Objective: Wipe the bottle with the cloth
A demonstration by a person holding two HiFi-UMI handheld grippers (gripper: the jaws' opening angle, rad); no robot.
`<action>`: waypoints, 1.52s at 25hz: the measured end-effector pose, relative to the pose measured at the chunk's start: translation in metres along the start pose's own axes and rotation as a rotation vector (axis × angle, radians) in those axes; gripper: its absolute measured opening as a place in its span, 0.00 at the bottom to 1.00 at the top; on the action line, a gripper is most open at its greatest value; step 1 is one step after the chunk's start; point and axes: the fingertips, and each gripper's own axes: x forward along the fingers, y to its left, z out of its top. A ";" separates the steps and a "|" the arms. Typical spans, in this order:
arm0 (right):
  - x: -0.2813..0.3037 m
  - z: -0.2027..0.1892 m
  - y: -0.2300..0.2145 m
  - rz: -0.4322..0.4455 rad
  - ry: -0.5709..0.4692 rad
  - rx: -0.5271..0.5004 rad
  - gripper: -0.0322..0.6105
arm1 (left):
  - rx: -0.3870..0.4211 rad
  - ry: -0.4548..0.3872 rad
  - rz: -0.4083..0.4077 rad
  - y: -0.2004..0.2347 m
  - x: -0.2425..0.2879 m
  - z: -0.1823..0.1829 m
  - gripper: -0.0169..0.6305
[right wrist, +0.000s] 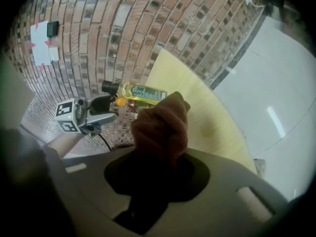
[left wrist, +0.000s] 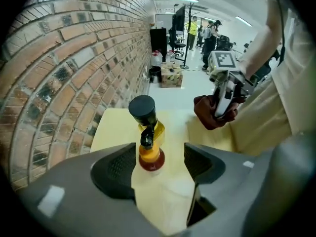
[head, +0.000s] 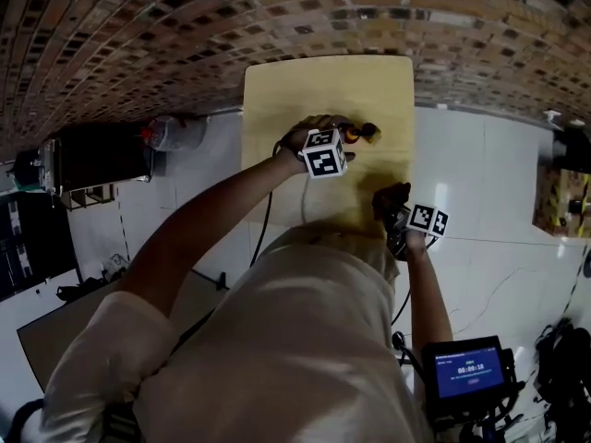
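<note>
On the yellow bench [head: 277, 109], the left gripper [left wrist: 160, 162] has its fingers [left wrist: 116, 169] wide either side of the oil bottle [left wrist: 148, 132], and the right gripper [right wrist: 158, 174] clamps a bunched brown cloth [right wrist: 160, 127].

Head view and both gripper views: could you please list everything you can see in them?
Table: one, pale yellow, against the wall.
Brick wall: one, red-brown, behind the table.
Bottle: one, yellow with black cap, on the table between the jaws of the left gripper, touching neither.
Cloth: one, dark red, bunched in the right gripper.
Plastic bottle: one, clear, on the floor left of the table.
Screen: one, blue, lower right of the head view.
Left gripper: one, grey, open around the bottle.
Right gripper: one, grey, shut on the cloth.
Arms: two, pale sleeves, one behind each gripper.
</note>
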 end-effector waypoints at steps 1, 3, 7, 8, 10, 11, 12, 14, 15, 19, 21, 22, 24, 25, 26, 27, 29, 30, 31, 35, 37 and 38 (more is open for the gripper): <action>0.000 -0.001 0.001 -0.002 -0.005 -0.001 0.20 | -0.018 0.019 0.025 0.003 0.004 0.000 0.52; 0.002 -0.001 0.003 -0.007 -0.012 0.000 0.20 | -0.067 0.046 0.065 0.010 0.011 0.000 0.45; 0.005 0.005 0.008 -0.013 -0.013 -0.020 0.20 | -0.177 0.048 0.103 0.026 0.017 -0.002 0.28; 0.007 0.008 0.010 -0.013 -0.012 -0.031 0.20 | -0.194 0.044 0.102 0.029 0.017 -0.003 0.27; 0.009 0.013 0.013 -0.019 -0.010 -0.055 0.20 | -0.215 0.039 0.085 0.033 0.016 -0.003 0.26; 0.010 0.016 0.015 -0.023 -0.010 -0.070 0.20 | -0.233 0.033 0.077 0.034 0.015 -0.004 0.26; 0.011 0.017 0.017 -0.030 -0.011 -0.091 0.20 | -0.267 0.021 0.068 0.035 0.013 -0.006 0.26; 0.012 0.021 0.023 -0.049 -0.019 -0.149 0.20 | -0.391 -0.032 0.037 0.032 0.012 -0.010 0.26; 0.012 0.023 0.026 -0.057 -0.027 -0.183 0.20 | -0.459 -0.076 0.016 0.029 0.010 -0.009 0.26; 0.016 0.038 0.049 -0.033 -0.102 -0.275 0.20 | -0.567 -0.224 -0.001 0.010 0.001 0.000 0.26; 0.021 0.048 0.062 -0.010 -0.149 -0.306 0.20 | -0.556 -0.257 0.005 -0.005 0.004 0.000 0.26; 0.024 0.053 0.068 -0.001 -0.169 -0.320 0.20 | -0.543 -0.272 0.010 -0.012 0.005 0.001 0.26; 0.032 0.061 0.081 0.015 -0.199 -0.343 0.20 | -0.504 -0.300 0.029 -0.026 0.006 0.003 0.26; 0.036 0.065 0.087 0.021 -0.210 -0.351 0.20 | -0.488 -0.313 0.040 -0.031 0.006 0.004 0.26; 0.040 0.067 0.092 0.022 -0.219 -0.356 0.20 | -0.487 -0.327 0.048 -0.035 0.006 0.004 0.26; 0.042 0.069 0.095 0.019 -0.226 -0.358 0.20 | -0.502 -0.338 0.051 -0.037 0.005 0.004 0.26; 0.043 0.072 0.096 0.016 -0.241 -0.347 0.20 | -0.531 -0.347 0.042 -0.038 0.004 0.003 0.26; 0.043 0.074 0.095 0.016 -0.246 -0.339 0.20 | -0.523 -0.348 0.037 -0.038 0.005 0.004 0.26; 0.044 0.076 0.094 0.015 -0.249 -0.335 0.20 | -0.507 -0.347 0.034 -0.038 0.007 0.005 0.26; 0.047 0.077 0.091 0.008 -0.250 -0.327 0.20 | -0.491 -0.344 0.025 -0.039 0.009 0.004 0.26; 0.050 0.081 0.090 0.001 -0.256 -0.327 0.20 | -0.489 -0.343 0.030 -0.037 0.009 0.004 0.26; 0.052 0.083 0.089 -0.002 -0.258 -0.328 0.20 | -0.485 -0.340 0.033 -0.035 0.011 0.004 0.26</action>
